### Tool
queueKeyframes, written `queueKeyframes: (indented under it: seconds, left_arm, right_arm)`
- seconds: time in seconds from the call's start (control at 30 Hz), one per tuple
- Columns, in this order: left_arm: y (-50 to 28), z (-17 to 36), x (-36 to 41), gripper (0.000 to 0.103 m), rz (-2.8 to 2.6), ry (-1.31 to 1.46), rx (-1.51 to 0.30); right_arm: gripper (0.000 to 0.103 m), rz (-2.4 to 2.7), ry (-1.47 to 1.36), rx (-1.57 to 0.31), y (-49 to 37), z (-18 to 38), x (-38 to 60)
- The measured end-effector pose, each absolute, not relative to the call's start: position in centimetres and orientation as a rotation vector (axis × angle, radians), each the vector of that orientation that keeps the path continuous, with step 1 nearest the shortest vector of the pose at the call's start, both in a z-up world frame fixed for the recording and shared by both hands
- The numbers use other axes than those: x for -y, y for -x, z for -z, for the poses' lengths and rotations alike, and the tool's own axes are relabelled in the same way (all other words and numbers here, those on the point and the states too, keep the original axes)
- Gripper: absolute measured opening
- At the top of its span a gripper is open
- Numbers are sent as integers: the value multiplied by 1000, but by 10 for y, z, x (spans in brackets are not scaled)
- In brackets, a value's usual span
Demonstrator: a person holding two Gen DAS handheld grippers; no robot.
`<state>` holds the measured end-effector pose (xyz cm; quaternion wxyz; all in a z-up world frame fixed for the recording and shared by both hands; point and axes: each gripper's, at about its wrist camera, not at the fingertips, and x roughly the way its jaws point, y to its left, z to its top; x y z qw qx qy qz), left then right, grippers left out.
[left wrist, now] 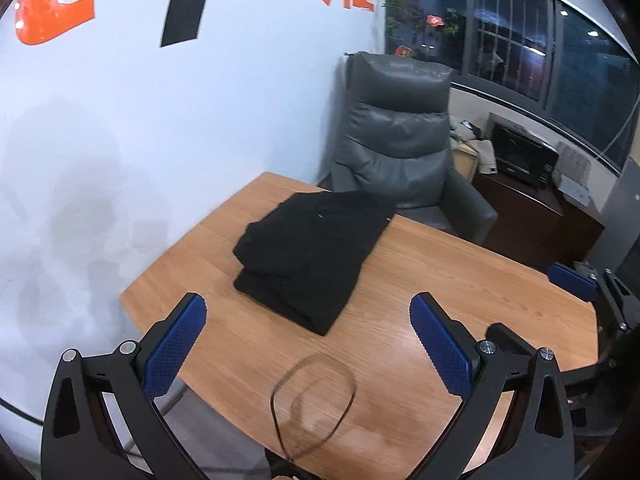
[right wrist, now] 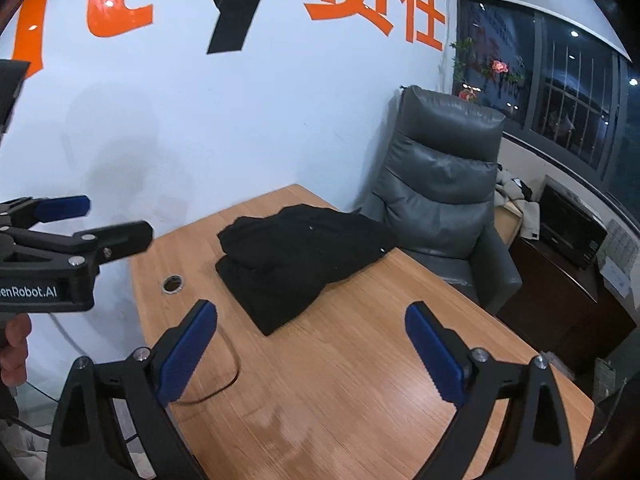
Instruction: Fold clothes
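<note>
Already a black garment [left wrist: 308, 256] lies in a compact folded stack toward the tabletop's [left wrist: 440, 280] far side; left claw [left wrist: 308, 344] and right claw [right wrist: 310, 354] hover wide, empty, well back from it.

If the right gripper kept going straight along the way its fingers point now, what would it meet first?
Most likely the folded black garment on the wooden table. The right gripper, open and empty, points at its near corner over bare tabletop; depth is unclear, so it might meet the table first.
</note>
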<state>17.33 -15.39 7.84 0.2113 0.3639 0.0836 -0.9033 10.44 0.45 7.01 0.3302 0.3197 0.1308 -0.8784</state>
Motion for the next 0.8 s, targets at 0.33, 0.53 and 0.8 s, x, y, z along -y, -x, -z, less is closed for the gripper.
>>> queueKeyframes:
  seconds: [0.33, 0.53, 0.8]
  left_arm:
    - [-162, -72, 167, 103, 2453, -1023, -233]
    - [-156, -70, 169, 103, 2411, -1025, -153]
    - [-154, -65, 172, 103, 2399, -1047, -183]
  right_arm:
    - [98, 2294, -888, -435, -103, -70, 15]
    - [98, 2298, -916, -476, -102, -65, 30]
    - [98, 2294, -954, -498, -95, -57, 36]
